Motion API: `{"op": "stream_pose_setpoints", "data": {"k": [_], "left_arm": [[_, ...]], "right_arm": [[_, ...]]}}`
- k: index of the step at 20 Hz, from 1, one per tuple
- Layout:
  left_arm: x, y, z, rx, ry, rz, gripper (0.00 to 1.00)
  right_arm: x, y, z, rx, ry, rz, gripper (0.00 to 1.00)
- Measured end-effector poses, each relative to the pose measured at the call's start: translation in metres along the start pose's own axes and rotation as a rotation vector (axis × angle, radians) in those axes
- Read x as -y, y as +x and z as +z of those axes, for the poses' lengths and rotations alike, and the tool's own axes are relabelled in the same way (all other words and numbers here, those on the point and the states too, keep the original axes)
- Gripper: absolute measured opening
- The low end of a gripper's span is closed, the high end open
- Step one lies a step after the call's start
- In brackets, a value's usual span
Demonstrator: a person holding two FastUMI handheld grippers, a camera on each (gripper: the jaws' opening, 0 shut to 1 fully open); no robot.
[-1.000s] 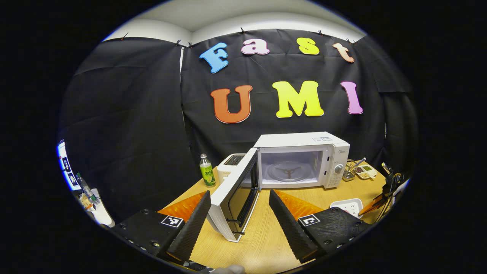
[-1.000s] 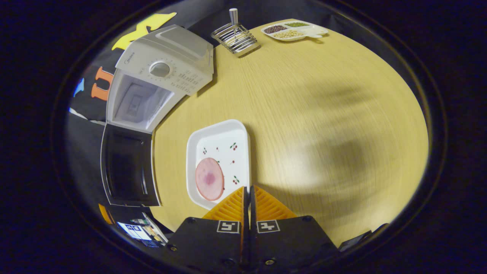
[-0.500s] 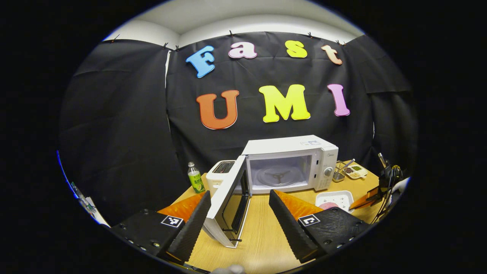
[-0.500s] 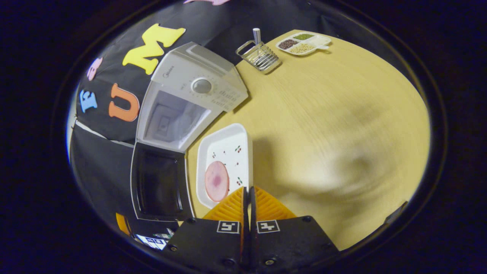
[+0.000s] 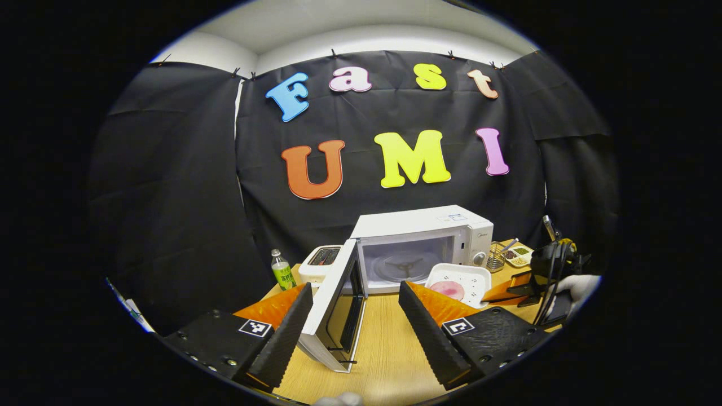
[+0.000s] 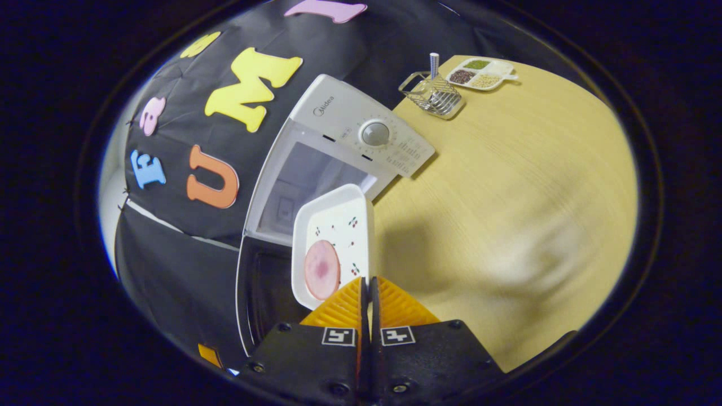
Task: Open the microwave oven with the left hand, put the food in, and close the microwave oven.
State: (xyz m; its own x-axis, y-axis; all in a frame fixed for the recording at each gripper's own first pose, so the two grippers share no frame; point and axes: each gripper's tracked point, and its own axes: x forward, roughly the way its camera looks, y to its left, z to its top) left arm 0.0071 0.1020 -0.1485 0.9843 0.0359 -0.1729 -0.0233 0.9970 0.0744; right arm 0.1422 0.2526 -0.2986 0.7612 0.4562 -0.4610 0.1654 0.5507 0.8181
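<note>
In the right gripper view, the right gripper [image 6: 368,287] has its two fingers pressed together on the near rim of a white rectangular tray [image 6: 335,225] printed with small cherries. A round pink slice of ham [image 6: 322,269] lies flat on the tray's near half, just beyond the fingertips. The tray's long axis runs straight ahead along the fingers, so its far short edge leads, and that edge points into the open mouth of the white microwave oven [image 6: 344,146]. The tray is held above the wooden table [image 6: 507,186], its far end already overlapping the lower lip of the cavity in this view. The oven door [image 6: 265,293] hangs swung out to the tray's left side.

In the left gripper view, the left gripper [image 5: 355,310] holds nothing, its fingers spread wide apart, with the edge of the open door [image 5: 338,304] standing between them, seemingly without contact. Beyond it the tray [image 5: 458,281] sits level just before the cavity, where the glass turntable [image 5: 403,268] lies bare. The right gripper is plainly the nearer of the two to the oven mouth and carries the load. My judgement is that the coming move is a straight push forward along the tray's long axis onto the turntable.
</note>
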Motion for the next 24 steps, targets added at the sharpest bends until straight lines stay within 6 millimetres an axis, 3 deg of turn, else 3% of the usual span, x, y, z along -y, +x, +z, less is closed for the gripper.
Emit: {"op": "stream_pose_setpoints", "data": {"k": [8,9,12,17,24], "left_arm": [[0.008,0.010,0.002,0.029,0.008,-0.037,0.94],[0.011,0.013,-0.001,0.029,0.010,-0.044,0.94],[0.006,0.019,-0.009,0.027,0.017,-0.041,0.94],[-0.008,0.030,-0.025,-0.002,0.011,-0.020,0.94],[-0.016,0.045,-0.024,0.008,0.019,-0.016,0.94]], "right_arm": [[-0.033,0.079,-0.007,0.165,0.137,0.014,0.03],[-0.041,0.079,-0.007,0.185,0.154,0.024,0.03],[-0.052,0.110,-0.003,0.247,0.204,0.009,0.04],[-0.065,0.157,0.022,0.359,0.287,-0.026,0.04],[-0.061,0.231,0.050,0.418,0.395,-0.083,0.04]]}}
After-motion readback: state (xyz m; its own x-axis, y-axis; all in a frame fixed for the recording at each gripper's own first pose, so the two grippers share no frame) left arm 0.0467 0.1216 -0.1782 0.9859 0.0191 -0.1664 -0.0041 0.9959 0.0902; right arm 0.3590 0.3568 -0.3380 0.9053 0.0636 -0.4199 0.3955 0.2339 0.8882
